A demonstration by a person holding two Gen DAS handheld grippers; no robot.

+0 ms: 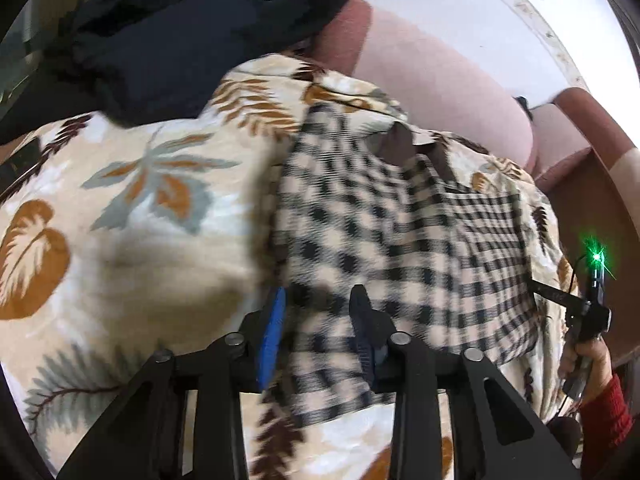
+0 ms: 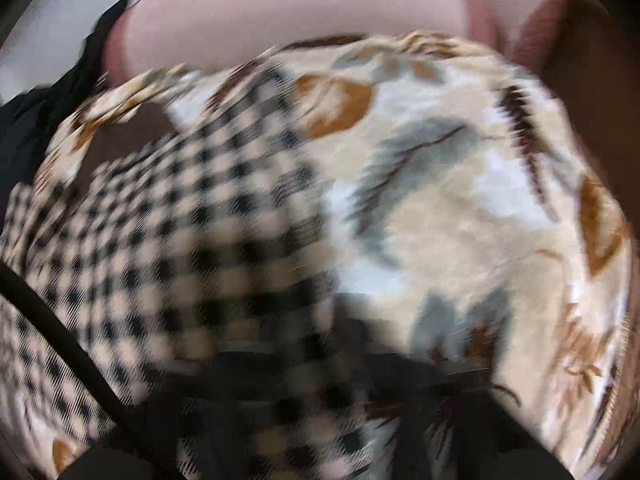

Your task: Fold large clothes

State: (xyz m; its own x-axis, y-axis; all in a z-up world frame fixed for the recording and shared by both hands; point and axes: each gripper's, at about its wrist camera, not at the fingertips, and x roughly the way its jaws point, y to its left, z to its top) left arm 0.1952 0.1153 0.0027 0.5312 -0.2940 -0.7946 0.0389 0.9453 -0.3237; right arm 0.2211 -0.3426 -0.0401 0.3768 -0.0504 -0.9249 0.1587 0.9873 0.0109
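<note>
A black-and-beige checked garment [image 1: 400, 232] lies spread over a leaf-print blanket [image 1: 140, 200] on a sofa. My left gripper [image 1: 318, 312] hangs just above the garment's near left part. Its blue pad [image 1: 273, 336] and dark finger [image 1: 362, 316] stand apart, with checked cloth showing in the gap and not pinched. My right gripper [image 1: 534, 283] reaches the garment's right edge, held by a hand in a red sleeve [image 1: 600, 412]. The right wrist view is badly blurred. It shows the checked garment [image 2: 160, 248] at left, the blanket [image 2: 460, 200] at right and dark fingers [image 2: 328, 352] low down, apparently together. Whether they pinch cloth is unclear.
A heap of dark clothes [image 1: 168, 40] lies at the blanket's far left. The pink sofa back [image 1: 432, 80] runs behind, and a brown armrest [image 1: 580, 200] stands at the right. A black strap [image 2: 60, 328] crosses the lower left of the right wrist view.
</note>
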